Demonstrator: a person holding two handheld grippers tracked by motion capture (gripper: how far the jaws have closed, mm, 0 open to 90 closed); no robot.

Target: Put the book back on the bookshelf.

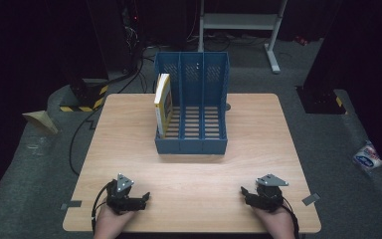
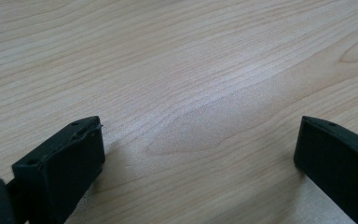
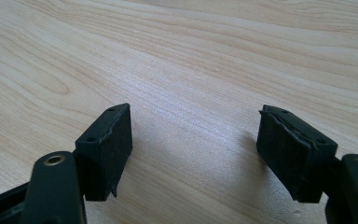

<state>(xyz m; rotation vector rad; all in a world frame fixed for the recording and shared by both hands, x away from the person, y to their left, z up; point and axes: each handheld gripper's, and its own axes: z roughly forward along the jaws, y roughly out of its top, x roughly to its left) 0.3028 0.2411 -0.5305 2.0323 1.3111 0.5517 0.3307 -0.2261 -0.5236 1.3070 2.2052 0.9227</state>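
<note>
The wooden table (image 1: 194,179) takes up the centre and lower half of the high view, its top bare apart from what stands at its far middle. There a blue file rack (image 1: 191,142) sits just above the frame's centre, with three compartments open toward the near edge and a tall perforated back wall. One book with a yellow spine (image 1: 162,103) stands in the leftmost compartment, tilted so its top leans out over the rack's left side. The other two compartments hold nothing visible. Between the rack and the near edge the tabletop is open, so nothing stands between the grippers and the rack.

Two hands come in from the bottom edge. The left gripper (image 1: 144,197) lies at the lower left, resting low on the table near its near edge and pointing right, toward the middle. The right gripper (image 1: 243,191) lies at the lower right, likewise low, pointing left. They are well apart from each other and from the rack.

In the left gripper view the two black jaws stand wide, with only wood grain between them. In the right gripper view the jaws are also spread wide and hold nothing.
</note>
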